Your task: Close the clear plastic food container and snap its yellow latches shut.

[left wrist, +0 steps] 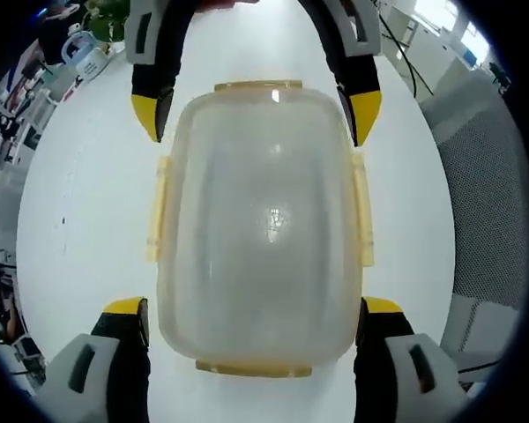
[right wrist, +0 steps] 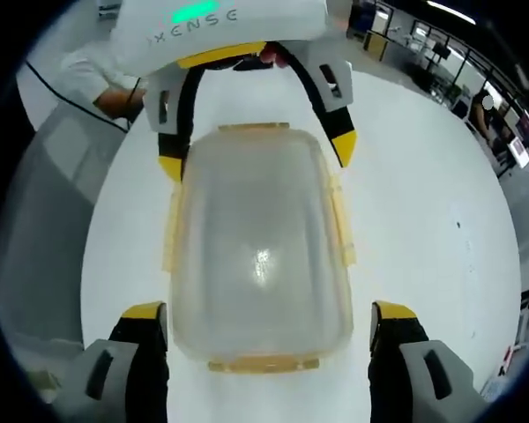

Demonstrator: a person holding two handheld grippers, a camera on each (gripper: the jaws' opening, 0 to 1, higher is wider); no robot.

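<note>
Two grippers, left and right, both spread wide, straddle opposite short ends of the clear lidded container lying lengthwise between them on the white table.

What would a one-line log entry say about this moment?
container: lid on, on white table | yellow latches: state unclear | left gripper: open, straddling near end | right gripper: open, straddling opposite end

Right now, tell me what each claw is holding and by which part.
Nothing is held: both claws, left and right, stand open astride opposite ends of the lidded container.
</note>
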